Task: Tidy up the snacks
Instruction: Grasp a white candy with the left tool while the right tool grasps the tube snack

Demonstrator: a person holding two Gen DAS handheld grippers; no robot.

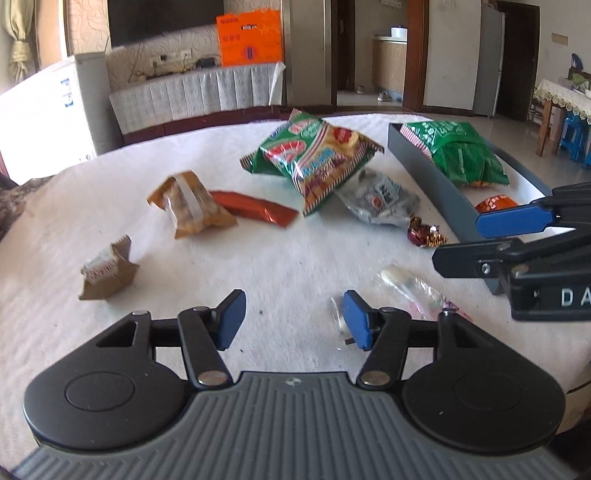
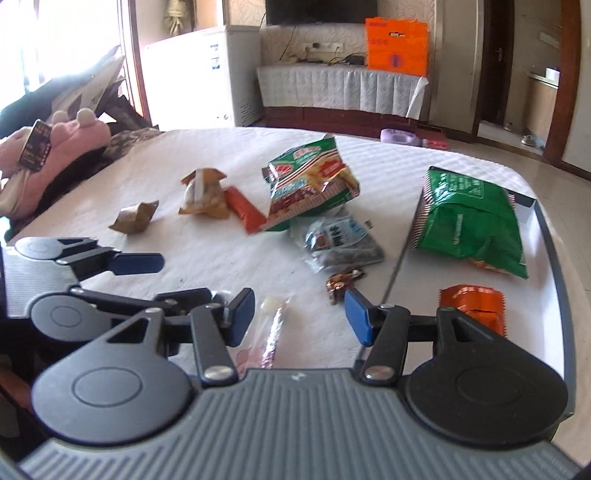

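Both the left gripper [image 1: 293,319] and right gripper [image 2: 299,315] gape, holding nothing. Snacks lie mid-bench [image 1: 184,122]; the striped bag [image 1: 317,158] partly covers a grey packet [image 1: 380,201]. The tray [image 1: 428,173] at the right edge is cut off, holding a green bag [image 2: 469,229].

We are in a home's living room: a big black television [image 1: 162,18] hangs on the far wall, a white chest freezer [image 2: 207,74] stands left, and a pink plush toy [image 2: 62,136] lies nearby.

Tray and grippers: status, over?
Left gripper open, empty. Right gripper open, empty, over clear candy stick. Tray holds green bag, orange packet. Nothing blocking.
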